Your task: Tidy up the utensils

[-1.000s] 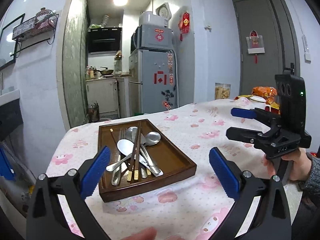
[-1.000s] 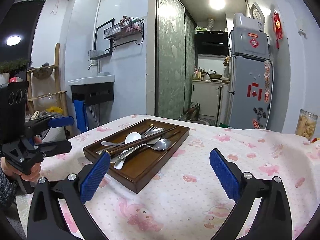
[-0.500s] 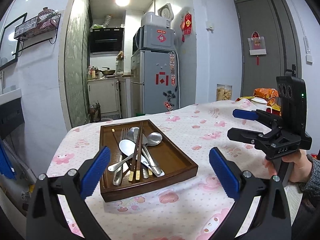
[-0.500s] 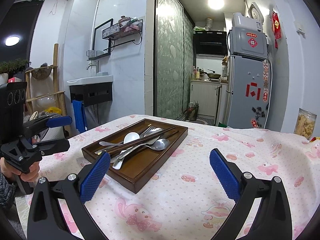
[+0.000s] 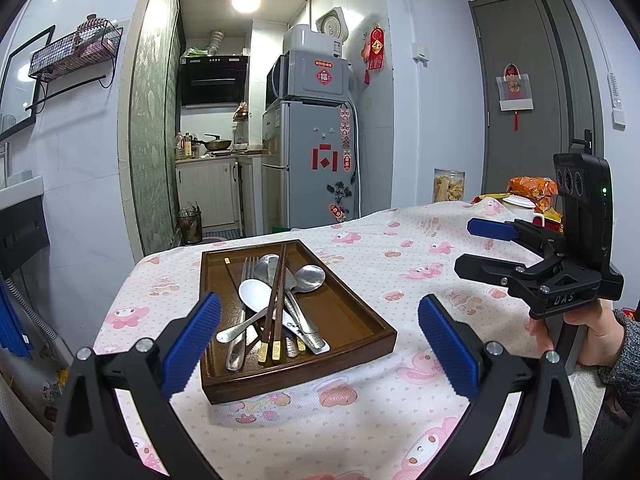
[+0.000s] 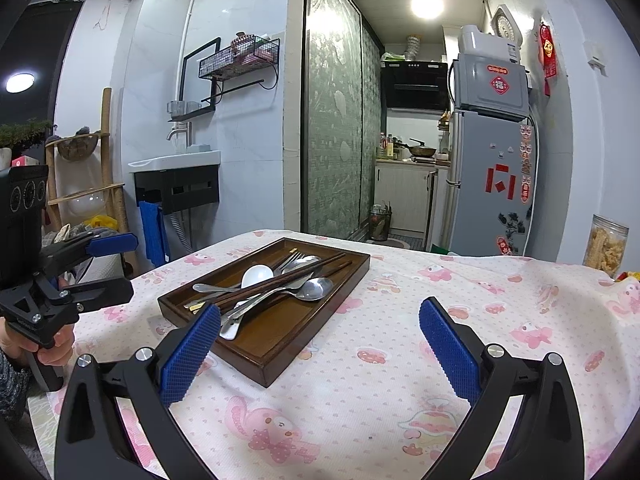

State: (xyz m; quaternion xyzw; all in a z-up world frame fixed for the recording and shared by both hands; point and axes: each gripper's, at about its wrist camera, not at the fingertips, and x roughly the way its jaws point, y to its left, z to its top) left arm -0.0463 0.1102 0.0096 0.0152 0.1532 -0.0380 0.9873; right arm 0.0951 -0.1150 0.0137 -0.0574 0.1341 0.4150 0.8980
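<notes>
Both views have pulled back slightly in the last second, so the tray sits a touch farther off; no contact made, sorting not started. Left gripper (image 5: 319, 340) wide open, empty; right gripper (image 6: 320, 348) same, hovering at 3 o'clock of the left one. Wooden tray (image 5: 352, 316) lies at 12 o'clock just past the left pads, holding mixed spoons (image 5: 253, 292), a fork (image 5: 248, 268) and chopsticks (image 5: 276, 300) crossed in one pile. Pink cartoon tablecloth (image 5: 400, 264) below. Farther: snack jar (image 5: 449, 185) at 1 o'clock, fridge (image 5: 312, 160), kitchen beyond.
</notes>
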